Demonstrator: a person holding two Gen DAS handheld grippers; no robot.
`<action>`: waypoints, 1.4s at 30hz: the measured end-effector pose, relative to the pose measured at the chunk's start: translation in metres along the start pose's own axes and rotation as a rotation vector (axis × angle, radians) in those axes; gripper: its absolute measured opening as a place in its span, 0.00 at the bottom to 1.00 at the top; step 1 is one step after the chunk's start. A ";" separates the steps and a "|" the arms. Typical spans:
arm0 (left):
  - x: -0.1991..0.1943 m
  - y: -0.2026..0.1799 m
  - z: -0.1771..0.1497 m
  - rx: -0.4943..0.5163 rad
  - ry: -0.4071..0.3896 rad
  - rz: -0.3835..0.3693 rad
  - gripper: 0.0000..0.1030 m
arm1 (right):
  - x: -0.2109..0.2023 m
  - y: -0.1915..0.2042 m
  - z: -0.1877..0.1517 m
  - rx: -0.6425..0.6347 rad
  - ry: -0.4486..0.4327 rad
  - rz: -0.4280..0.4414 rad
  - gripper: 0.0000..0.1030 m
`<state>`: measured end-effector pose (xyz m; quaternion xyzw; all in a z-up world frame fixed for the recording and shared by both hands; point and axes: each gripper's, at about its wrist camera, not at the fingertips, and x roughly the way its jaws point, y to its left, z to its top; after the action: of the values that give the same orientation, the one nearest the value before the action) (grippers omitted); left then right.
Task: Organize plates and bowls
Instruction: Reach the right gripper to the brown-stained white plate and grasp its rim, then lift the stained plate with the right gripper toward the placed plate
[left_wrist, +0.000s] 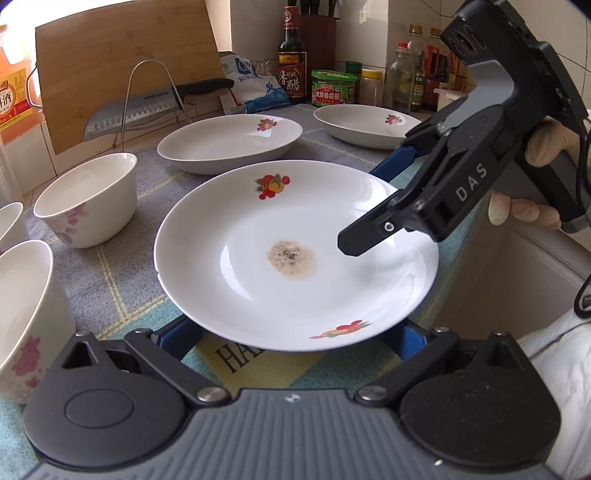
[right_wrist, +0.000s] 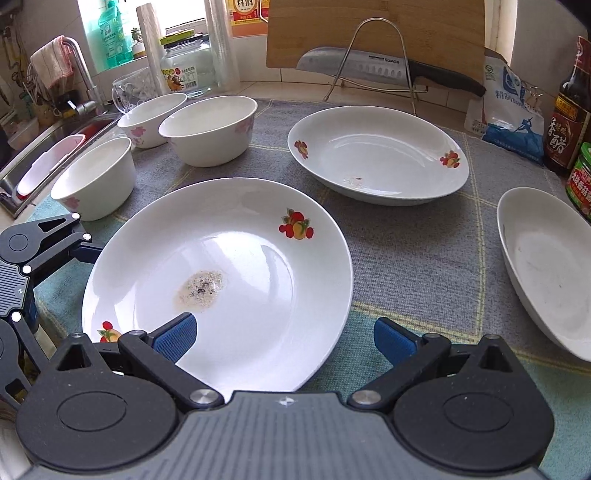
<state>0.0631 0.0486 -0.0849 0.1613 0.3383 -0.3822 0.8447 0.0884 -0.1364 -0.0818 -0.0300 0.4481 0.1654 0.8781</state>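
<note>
Plates and bowls sit unstacked around the stained plate (right_wrist: 221, 266), both grippers' fingers (right_wrist: 177, 338) apart at its rim; sorting barely begun.

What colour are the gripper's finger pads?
Blue pads, clearest in the right wrist view.

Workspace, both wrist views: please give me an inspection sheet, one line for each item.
Surface: grey and green checked cloth covers the counter.
Job's things: stained plate in front; two deep plates behind; three bowls at one side.
Clutter: knife on wire rack, cutting board, bottles, jar.
Grippers: left gripper open, fingers under the plate's near rim; right gripper open, one finger over the plate's rim.
Cables: black cable beside the right gripper's handle.
Surroundings: sink and tap beyond the bowls.
</note>
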 end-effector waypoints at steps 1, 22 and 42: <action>0.000 0.000 0.001 0.000 0.002 -0.001 1.00 | 0.002 0.000 0.001 -0.008 0.007 0.017 1.00; 0.002 0.006 0.000 0.055 -0.003 -0.057 1.00 | 0.031 -0.021 0.044 -0.011 0.123 0.228 1.00; 0.004 0.009 0.004 0.079 0.023 -0.073 1.00 | 0.044 -0.039 0.067 0.106 0.291 0.397 1.00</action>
<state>0.0738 0.0506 -0.0848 0.1865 0.3382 -0.4241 0.8192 0.1765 -0.1487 -0.0803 0.0810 0.5749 0.3047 0.7551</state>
